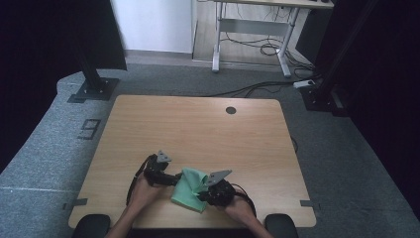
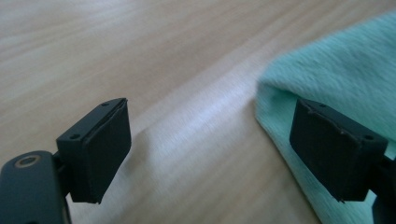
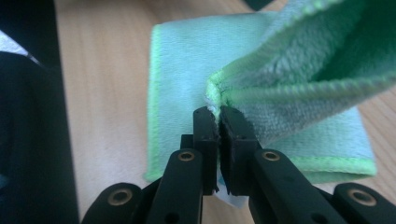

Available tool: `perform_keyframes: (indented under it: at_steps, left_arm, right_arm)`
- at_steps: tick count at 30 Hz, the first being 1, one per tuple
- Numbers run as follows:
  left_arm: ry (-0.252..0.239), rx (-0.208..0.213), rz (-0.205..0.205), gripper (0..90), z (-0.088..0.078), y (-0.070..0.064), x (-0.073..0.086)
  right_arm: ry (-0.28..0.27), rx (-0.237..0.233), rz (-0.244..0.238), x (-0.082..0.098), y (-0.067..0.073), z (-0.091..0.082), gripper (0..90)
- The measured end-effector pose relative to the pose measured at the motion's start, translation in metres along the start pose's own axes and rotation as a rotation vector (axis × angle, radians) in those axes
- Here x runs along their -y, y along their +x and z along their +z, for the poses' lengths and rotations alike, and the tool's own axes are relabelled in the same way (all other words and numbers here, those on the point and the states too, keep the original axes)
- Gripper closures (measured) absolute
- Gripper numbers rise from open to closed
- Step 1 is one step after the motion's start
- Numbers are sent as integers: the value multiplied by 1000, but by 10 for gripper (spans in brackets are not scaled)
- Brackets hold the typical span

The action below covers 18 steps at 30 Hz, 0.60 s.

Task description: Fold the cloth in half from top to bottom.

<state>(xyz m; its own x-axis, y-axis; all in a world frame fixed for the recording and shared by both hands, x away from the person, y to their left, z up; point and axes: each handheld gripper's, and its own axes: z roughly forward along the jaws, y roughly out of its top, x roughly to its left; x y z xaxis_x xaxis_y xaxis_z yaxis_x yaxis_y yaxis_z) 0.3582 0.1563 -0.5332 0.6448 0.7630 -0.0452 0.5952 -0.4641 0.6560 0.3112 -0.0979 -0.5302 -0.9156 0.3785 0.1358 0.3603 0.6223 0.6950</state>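
Observation:
A green microfibre cloth (image 1: 188, 191) lies near the front edge of the wooden table (image 1: 198, 129), partly folded over itself. My right gripper (image 1: 205, 188) is shut on a corner of the cloth (image 3: 261, 65) and lifts that layer off the flat part beneath; in the right gripper view the jaws (image 3: 218, 122) pinch the hemmed edge. My left gripper (image 1: 171, 179) sits at the cloth's left side, low over the table. In the left gripper view its jaws (image 2: 210, 149) stand wide open, one over bare wood, the other against the cloth's edge (image 2: 336, 70).
A round cable hole (image 1: 231, 110) sits near the table's far edge. Black frame posts (image 1: 91, 74) stand on the carpet beyond the table's left and right corners. A desk with trailing cables (image 1: 257, 47) stands farther back.

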Motion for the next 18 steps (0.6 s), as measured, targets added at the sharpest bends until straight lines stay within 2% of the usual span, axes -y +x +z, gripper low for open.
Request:
perform_keyframes:
  at_steps: [2, 4, 8, 13, 18]
  left_arm:
    - [24, 18, 12, 126, 2, -2, 2]
    - [52, 16, 34, 125, 6, -3, 3]
    - [49, -6, 42, 112, 12, -2, -2]
    - [23, -31, 5, 103, 22, 4, -10]
    - [15, -53, -19, 95, 32, 15, -22]
  right_arm:
    - [4, 16, -4, -1, -3, 1, 849]
    - [4, 31, -6, -2, -6, 2, 850]
    - [4, 61, 0, -4, -15, 2, 852]
    - [14, 110, -8, -10, -30, 3, 852]
    - [29, 184, 0, -18, -54, 4, 852]
